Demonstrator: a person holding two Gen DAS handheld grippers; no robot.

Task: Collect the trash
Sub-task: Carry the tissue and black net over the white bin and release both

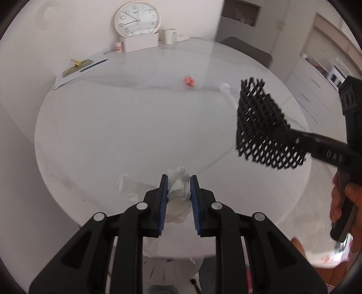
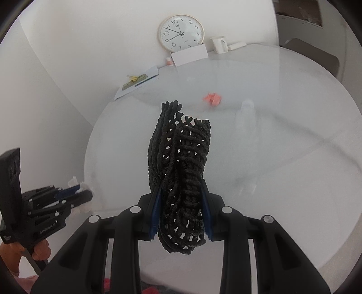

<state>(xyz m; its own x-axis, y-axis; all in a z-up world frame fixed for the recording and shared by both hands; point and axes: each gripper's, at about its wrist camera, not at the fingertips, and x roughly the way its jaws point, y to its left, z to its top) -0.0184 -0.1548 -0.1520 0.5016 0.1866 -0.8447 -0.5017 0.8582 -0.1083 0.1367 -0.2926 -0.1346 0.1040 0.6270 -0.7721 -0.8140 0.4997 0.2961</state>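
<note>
My left gripper [image 1: 178,181] is shut on a crumpled white tissue [image 1: 178,192], which hangs down between its blue pads near the front edge of the round white table [image 1: 113,126]. My right gripper [image 2: 181,183] is shut on a folded black mesh net [image 2: 181,162] that sticks up between its pads. The left wrist view shows the black mesh net [image 1: 260,122] held at the right, above the table. A crumpled pink scrap [image 1: 189,81] lies mid-table, and a blurred clear wrapper [image 1: 227,90] lies to its right. The right wrist view has the pink scrap [image 2: 212,98] beyond the net.
At the table's back stand a wall clock [image 1: 137,19], a white box [image 1: 141,41], a mug [image 1: 169,35] and a small jar [image 1: 119,47]. Papers with a pencil and binder clips [image 1: 78,66] lie at the back left. A dark chair [image 1: 246,49] is behind the table.
</note>
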